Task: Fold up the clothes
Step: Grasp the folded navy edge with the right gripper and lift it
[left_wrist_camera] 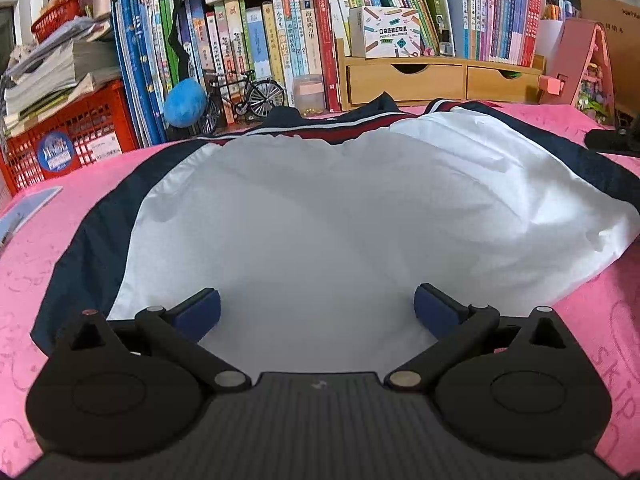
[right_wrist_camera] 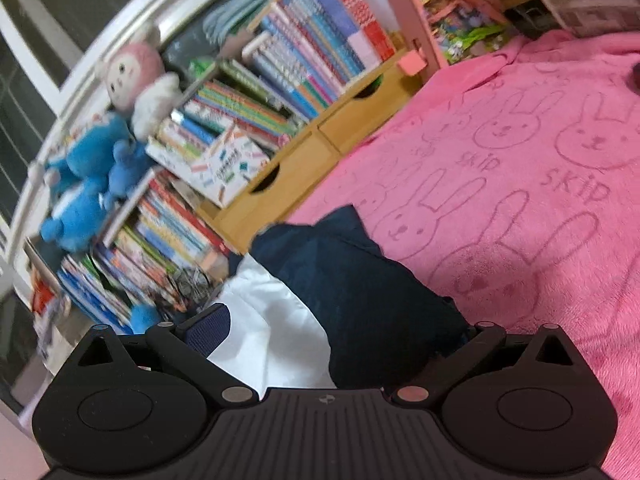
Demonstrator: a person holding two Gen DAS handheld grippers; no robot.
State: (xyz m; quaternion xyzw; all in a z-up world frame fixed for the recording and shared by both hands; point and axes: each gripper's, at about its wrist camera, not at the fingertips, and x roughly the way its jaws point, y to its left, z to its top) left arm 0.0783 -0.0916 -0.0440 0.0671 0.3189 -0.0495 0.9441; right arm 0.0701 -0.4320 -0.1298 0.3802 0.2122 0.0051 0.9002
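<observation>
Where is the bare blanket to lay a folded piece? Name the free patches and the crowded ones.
Free: the pink blanket right of the jacket, running back to the wooden drawers, and a narrower strip left of the jacket, up to the red crate. Crowded: the far edge, where the toy bicycle, a blue plush ball and books press against the jacket.

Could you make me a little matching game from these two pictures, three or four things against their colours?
Things:
1. blanket
2. crate
3. toy bicycle
4. drawer unit

Colours:
a. black
b. light wood
c. pink with rabbit outlines
d. red

Pairs: 1-c, 2-d, 3-a, 4-b
</observation>
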